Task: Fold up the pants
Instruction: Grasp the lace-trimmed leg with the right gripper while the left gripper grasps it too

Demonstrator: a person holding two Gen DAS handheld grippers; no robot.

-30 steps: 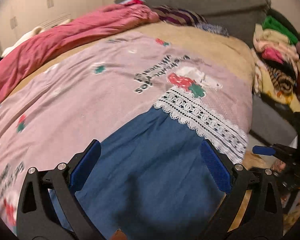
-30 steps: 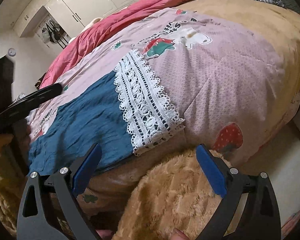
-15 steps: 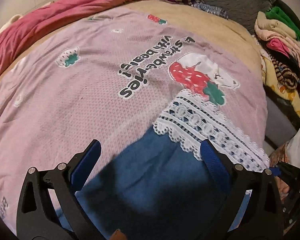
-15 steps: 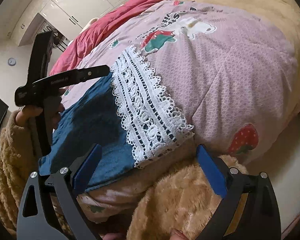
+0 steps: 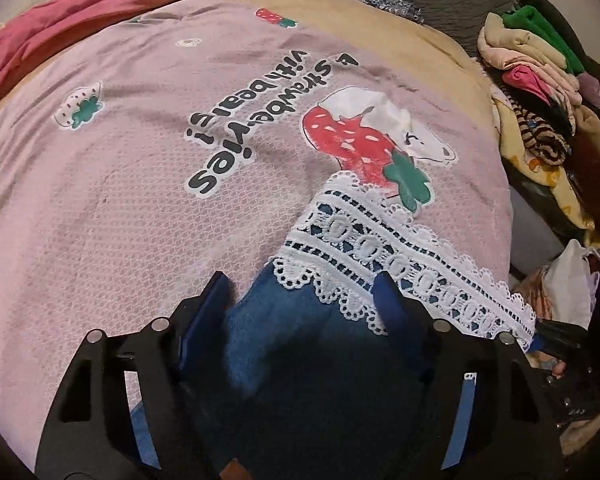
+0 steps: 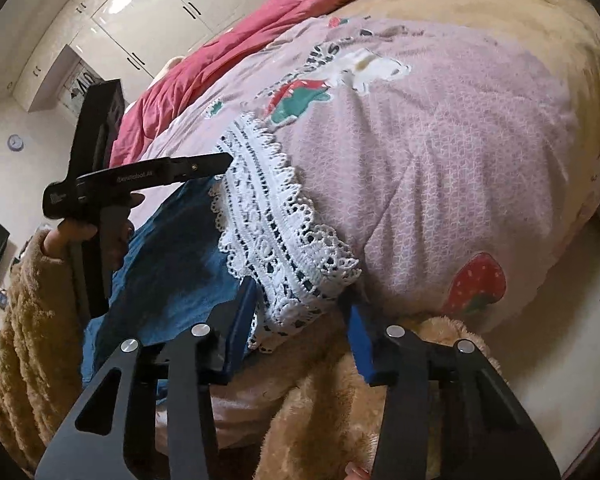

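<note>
On bed (image 5: 100, 208): blue pants (image 5: 320, 360), white lace hem (image 5: 380, 256), flat between closing left gripper (image 5: 304, 300) and right gripper (image 6: 300, 308); neither clenched yet.

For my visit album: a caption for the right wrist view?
Right gripper closing around the white lace hem of blue pants on a pink strawberry-print quilt.
</note>
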